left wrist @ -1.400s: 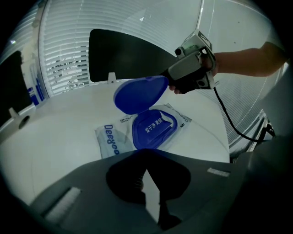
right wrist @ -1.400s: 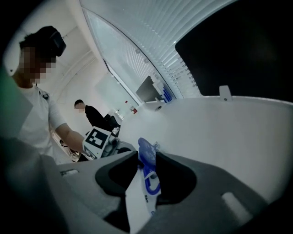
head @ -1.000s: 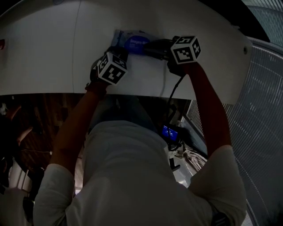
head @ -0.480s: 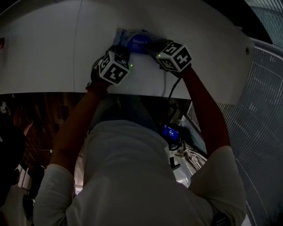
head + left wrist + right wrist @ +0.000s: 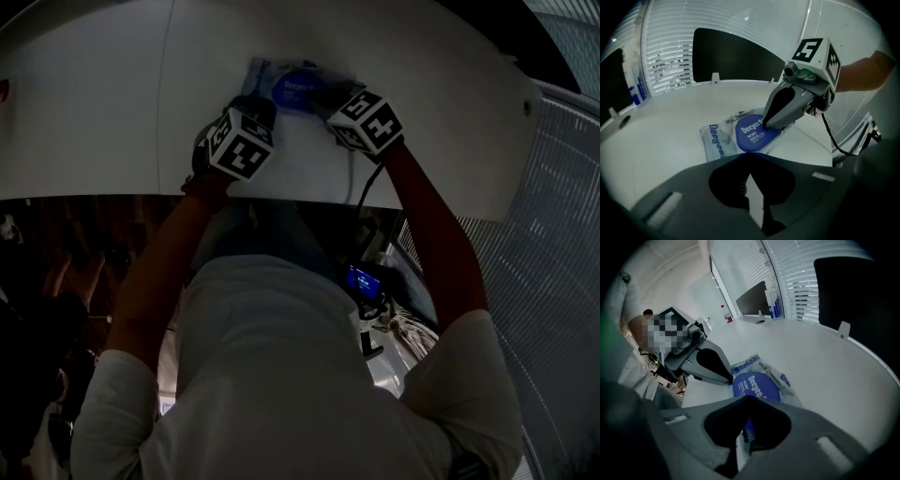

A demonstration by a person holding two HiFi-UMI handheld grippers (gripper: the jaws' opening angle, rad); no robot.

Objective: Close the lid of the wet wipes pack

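Note:
A clear wet wipes pack (image 5: 716,142) (image 5: 267,77) lies flat on the white table (image 5: 661,136). Its round blue lid (image 5: 751,137) (image 5: 754,384) (image 5: 296,87) lies down flat on the pack. My right gripper (image 5: 767,125) (image 5: 743,430) (image 5: 324,96) is shut, and its tip rests on the lid's right side. My left gripper (image 5: 750,171) (image 5: 731,379) (image 5: 262,106) is also shut, its tip against the pack's near left edge. Whether it pinches the film is hidden.
The table's curved rim (image 5: 309,199) runs just below both hands. A black cable (image 5: 833,140) hangs from the right gripper. A dark screen (image 5: 733,58) and window blinds (image 5: 670,51) stand beyond the table. A person (image 5: 635,338) stands at the left of the right gripper view.
The right gripper has rolled, tipped downward and sunk onto the blue lid. The left gripper and the pack have stayed in place.

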